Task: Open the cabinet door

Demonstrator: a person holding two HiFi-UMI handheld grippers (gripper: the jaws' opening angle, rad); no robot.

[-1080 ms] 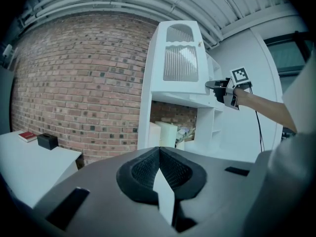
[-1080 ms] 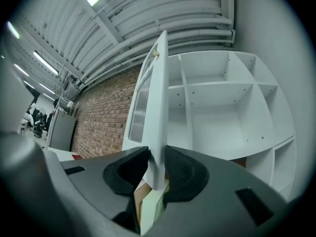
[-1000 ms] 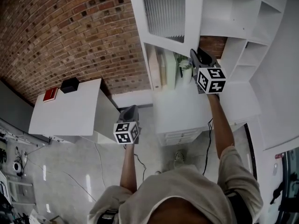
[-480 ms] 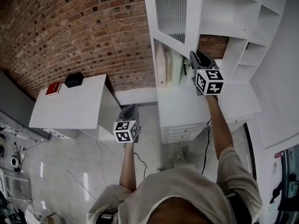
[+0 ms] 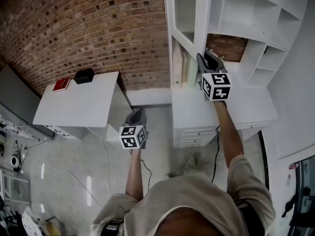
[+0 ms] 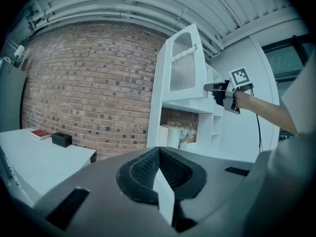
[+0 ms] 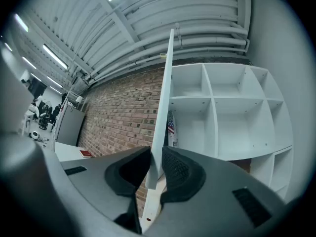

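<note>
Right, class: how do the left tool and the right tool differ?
The right tool is clamped on the door edge; the left tool is shut on nothing. The right tool is raised to the cabinet; the left tool sits lower, away from it. Both carry a marker cube.

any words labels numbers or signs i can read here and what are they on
No readable text anywhere.
Marker cube on the left claw: black-and-white square codes, no letters.
Marker cube on the right claw: the same.
Red book on the white table: too small to read.
Flag-patterned item: print too small.
Cabinet door: blank.
</note>
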